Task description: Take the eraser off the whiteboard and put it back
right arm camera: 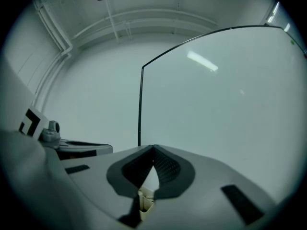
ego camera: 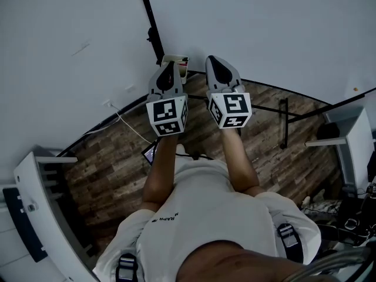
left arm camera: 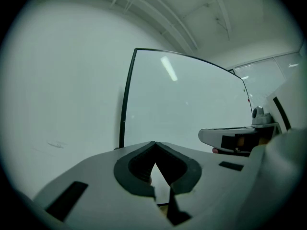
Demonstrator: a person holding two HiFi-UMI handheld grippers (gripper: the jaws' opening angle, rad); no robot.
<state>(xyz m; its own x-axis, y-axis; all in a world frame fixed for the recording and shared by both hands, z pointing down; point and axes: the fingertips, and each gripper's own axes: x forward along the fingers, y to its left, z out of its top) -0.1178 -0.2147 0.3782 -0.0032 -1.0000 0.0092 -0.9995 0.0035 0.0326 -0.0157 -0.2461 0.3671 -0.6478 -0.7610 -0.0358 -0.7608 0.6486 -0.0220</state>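
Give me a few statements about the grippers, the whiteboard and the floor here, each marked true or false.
1. The left gripper and right gripper are held side by side, pointing toward the whiteboard. True.
2. The left gripper's jaws stand wide apart. False: their tips meet, so it is shut.
3. The floor has a wood-plank pattern. True.
4. The whiteboard is covered in writing. False: its visible surface looks blank.

Blank, black-framed whiteboard [ego camera: 264, 28] stands upright, its surface clean.
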